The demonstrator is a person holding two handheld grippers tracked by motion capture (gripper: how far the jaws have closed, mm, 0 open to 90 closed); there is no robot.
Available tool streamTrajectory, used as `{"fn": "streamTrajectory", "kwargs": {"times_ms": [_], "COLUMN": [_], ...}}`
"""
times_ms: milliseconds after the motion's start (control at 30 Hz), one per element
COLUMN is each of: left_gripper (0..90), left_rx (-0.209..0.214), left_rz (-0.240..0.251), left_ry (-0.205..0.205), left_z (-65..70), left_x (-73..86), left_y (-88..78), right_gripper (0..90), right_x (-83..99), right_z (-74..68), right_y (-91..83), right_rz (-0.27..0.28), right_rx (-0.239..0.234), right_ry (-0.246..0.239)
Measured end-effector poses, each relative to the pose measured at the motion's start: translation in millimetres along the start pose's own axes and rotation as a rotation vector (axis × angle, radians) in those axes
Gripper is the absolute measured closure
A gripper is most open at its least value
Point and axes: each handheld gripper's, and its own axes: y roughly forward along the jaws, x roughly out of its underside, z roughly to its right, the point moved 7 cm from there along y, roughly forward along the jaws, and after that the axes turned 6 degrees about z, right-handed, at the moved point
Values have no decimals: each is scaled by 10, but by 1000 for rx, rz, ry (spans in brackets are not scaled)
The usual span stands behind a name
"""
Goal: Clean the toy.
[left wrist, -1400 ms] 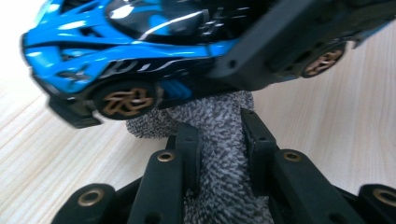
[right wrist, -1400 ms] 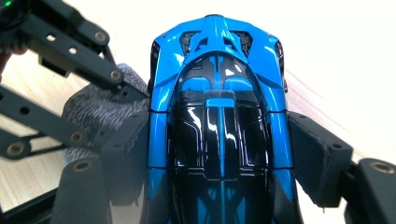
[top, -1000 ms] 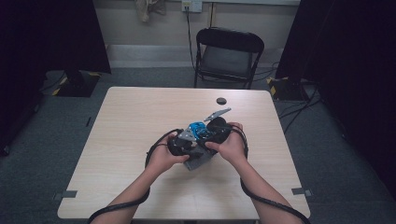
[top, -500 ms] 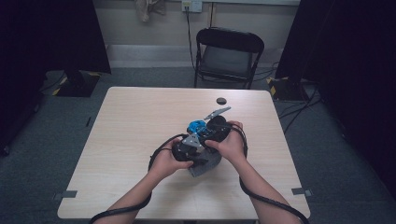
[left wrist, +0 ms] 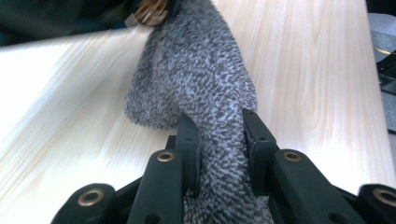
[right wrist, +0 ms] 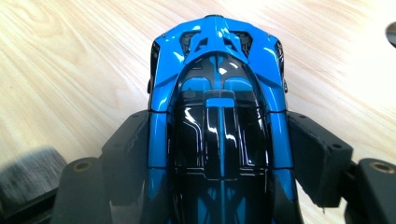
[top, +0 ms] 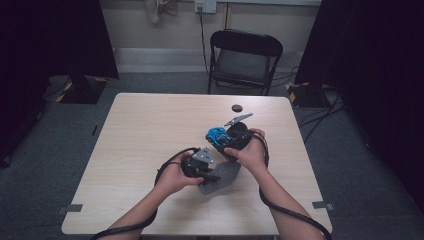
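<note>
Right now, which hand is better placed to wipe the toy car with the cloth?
Left. The left gripper is clamped on the grey cloth, beside the blue toy car, which the right gripper holds.

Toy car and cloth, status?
Left gripper shut on grey cloth. Right gripper clamps blue toy car. Small black disc far off, nothing in the way.

1. I see a light wooden table (top: 150, 130) on grey carpet (top: 350, 165).
2. At twelve o'clock stands a black folding chair (top: 244, 60).
3. Dark curtains (top: 370, 55) hang at three and nine o'clock.
</note>
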Motion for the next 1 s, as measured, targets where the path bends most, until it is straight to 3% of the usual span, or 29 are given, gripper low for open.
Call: {"fn": "streamTrajectory", "kwargs": {"times_ms": [133,467,800,1000], "left_gripper": [724,724,724,724], "left_rx": [-43,-196,-279,-331], "left_rz": [-3,41,26,21], "left_ry": [-3,-111,-153,-205], "left_z": [-120,-591,-882,-1102], "left_x": [68,212,383,568], "left_y": [-137,-603,-793,-898], "right_gripper": [286,286,286,286], "right_x": [34,224,425,511], "right_z": [81,327,569,714], "right_y": [-32,-56,-34,-5], "right_rz": [0,-15,-38,-43], "right_rx": [13,49,79,102], "right_ry": [10,49,86,110]}}
